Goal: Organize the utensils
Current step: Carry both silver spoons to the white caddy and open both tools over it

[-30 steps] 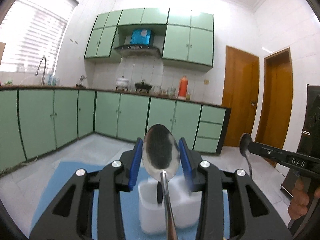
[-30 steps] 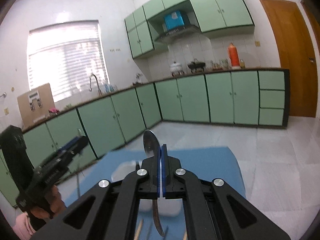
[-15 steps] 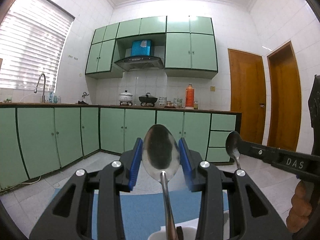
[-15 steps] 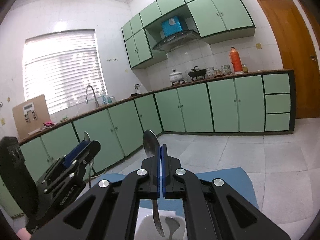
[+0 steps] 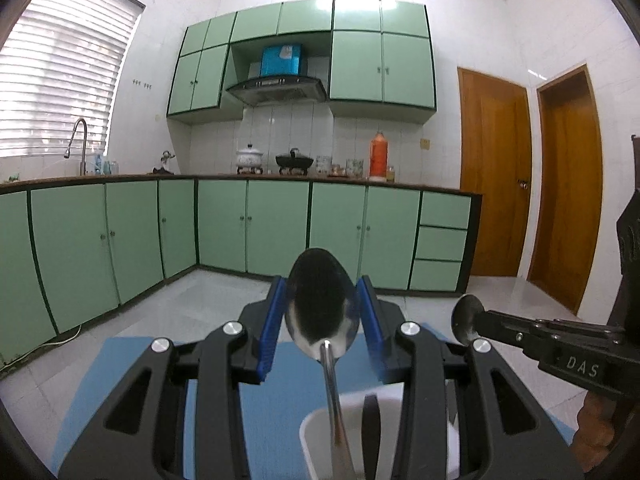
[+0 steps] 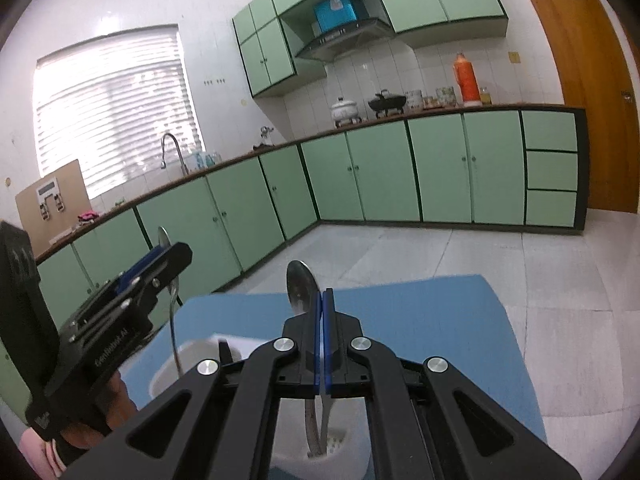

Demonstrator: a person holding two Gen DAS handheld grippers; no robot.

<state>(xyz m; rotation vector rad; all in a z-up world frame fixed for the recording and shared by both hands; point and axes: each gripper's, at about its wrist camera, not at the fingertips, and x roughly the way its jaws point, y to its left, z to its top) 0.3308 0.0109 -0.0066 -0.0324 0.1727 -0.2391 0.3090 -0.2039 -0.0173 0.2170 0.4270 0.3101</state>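
Note:
My left gripper [image 5: 321,320] is shut on a steel spoon [image 5: 321,304], bowl up, with the handle reaching down into a white utensil holder [image 5: 384,408] on the blue mat [image 5: 272,392]. My right gripper [image 6: 322,312] is shut on a second spoon [image 6: 300,288], bowl up, its handle hanging over the same holder [image 6: 192,364]. In the right wrist view the left gripper [image 6: 160,260] is at the left with its spoon entering the holder. In the left wrist view the right gripper [image 5: 476,326] is at the right. A dark utensil handle [image 5: 370,420] stands in the holder.
The blue mat [image 6: 420,320] covers the work surface, with tiled floor beyond. Green cabinets [image 5: 256,224] and a counter with pots line the far walls. Wooden doors [image 5: 496,176] are at the right.
Both grippers have tilted back down and moved closer over the holder, which is in view again. Both still hold their spoons.

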